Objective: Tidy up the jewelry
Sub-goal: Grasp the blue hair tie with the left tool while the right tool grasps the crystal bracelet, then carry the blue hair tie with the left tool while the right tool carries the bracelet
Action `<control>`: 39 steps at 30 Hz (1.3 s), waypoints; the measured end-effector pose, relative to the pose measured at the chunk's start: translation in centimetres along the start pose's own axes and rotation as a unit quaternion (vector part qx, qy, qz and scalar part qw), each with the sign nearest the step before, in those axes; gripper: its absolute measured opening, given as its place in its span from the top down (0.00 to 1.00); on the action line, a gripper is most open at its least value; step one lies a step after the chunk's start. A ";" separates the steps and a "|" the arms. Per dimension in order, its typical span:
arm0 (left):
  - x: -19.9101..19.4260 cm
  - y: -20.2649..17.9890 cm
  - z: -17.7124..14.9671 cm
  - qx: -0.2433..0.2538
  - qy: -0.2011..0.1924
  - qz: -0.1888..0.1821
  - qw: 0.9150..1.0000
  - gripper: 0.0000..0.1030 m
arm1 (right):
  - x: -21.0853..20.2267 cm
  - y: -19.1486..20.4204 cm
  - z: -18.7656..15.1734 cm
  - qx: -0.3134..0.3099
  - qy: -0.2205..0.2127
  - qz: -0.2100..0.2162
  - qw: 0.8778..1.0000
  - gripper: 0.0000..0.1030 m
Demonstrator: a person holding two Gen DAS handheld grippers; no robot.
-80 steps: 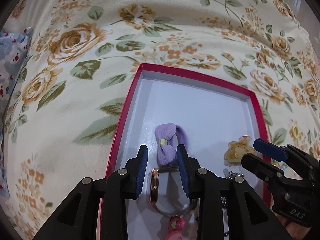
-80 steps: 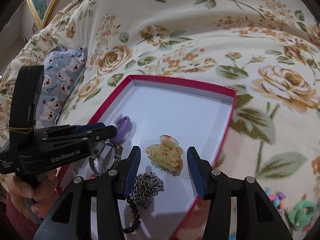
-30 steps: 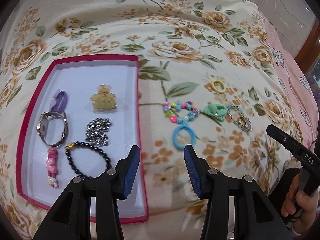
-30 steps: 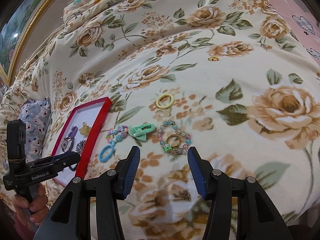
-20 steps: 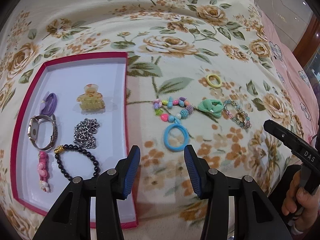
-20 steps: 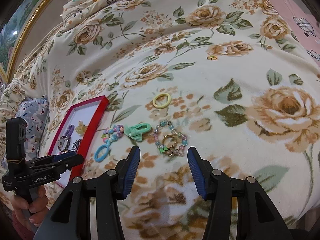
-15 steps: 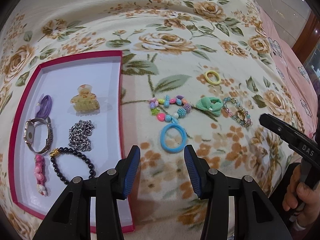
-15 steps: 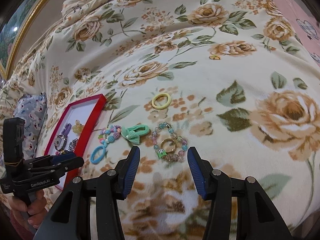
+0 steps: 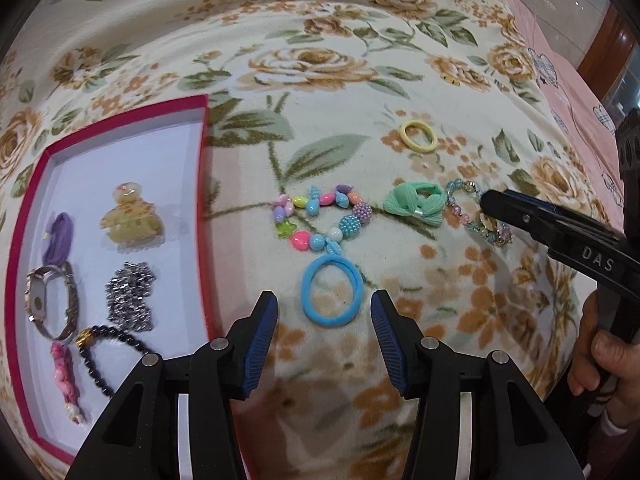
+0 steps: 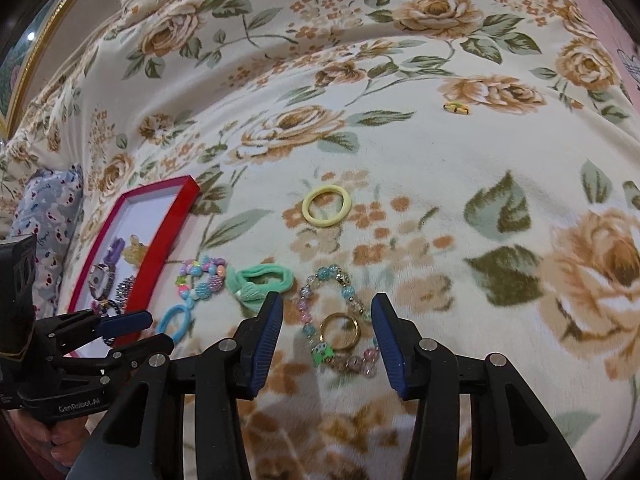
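A blue hair tie [image 9: 307,292] lies flat on the floral blanket, right between the tips of my left gripper [image 9: 325,302]. Its jaws are opening and touch nothing. My right gripper [image 10: 327,302] hovers over a pastel bead bracelet [image 10: 347,292] that encloses a gold ring [image 10: 325,330]. Its jaws are closing, with the pads still apart from the beads. Left of both stands the red tray [image 9: 204,184], holding a claw clip [image 9: 132,216], a watch [image 9: 52,300], a chain [image 9: 130,296] and other pieces.
Between the two targets lie a multicolour bead bracelet [image 9: 362,212] and a mint bow tie [image 9: 414,204]. A yellow hair tie [image 9: 403,136] sits farther back. A patterned pillow [image 10: 48,208] borders the tray's far side, and a pink cover [image 9: 580,92] lies at right.
Both grippers have left the tray, swung right over the blanket and come lower. The blue tie now sits between the left fingers, the bead bracelet between the right ones.
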State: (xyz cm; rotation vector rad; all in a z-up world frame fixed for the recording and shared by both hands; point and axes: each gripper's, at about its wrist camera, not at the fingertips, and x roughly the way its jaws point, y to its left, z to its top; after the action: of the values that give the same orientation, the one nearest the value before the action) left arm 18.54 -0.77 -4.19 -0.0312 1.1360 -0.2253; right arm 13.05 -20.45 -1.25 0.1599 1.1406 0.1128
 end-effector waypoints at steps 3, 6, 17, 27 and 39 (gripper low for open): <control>1.0 -0.4 0.2 0.007 0.006 0.008 1.000 0.53 | 1.1 -0.1 0.2 -0.008 0.011 -0.012 1.000 0.59; 1.7 -0.8 0.4 0.012 0.003 0.014 1.000 0.54 | 1.7 -0.3 0.1 -0.009 0.016 -0.023 1.000 0.76; 0.0 -0.3 -0.1 0.003 -0.027 0.001 1.000 0.95 | -1.2 0.1 0.5 -0.010 -0.027 -0.008 1.000 0.93; -5.2 2.3 -1.7 -0.029 -0.073 -0.015 0.997 0.95 | -5.6 2.5 1.1 -0.005 -0.073 0.036 0.997 0.93; -10.1 5.9 -5.1 -0.070 -0.105 -0.007 0.992 0.95 | -7.3 6.9 0.7 -0.031 -0.084 0.072 0.993 0.93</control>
State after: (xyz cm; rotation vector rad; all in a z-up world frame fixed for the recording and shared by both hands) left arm 10.84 7.44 1.83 -0.1833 0.9404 -0.1499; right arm 10.61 -14.93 6.84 0.1928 0.9564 0.2589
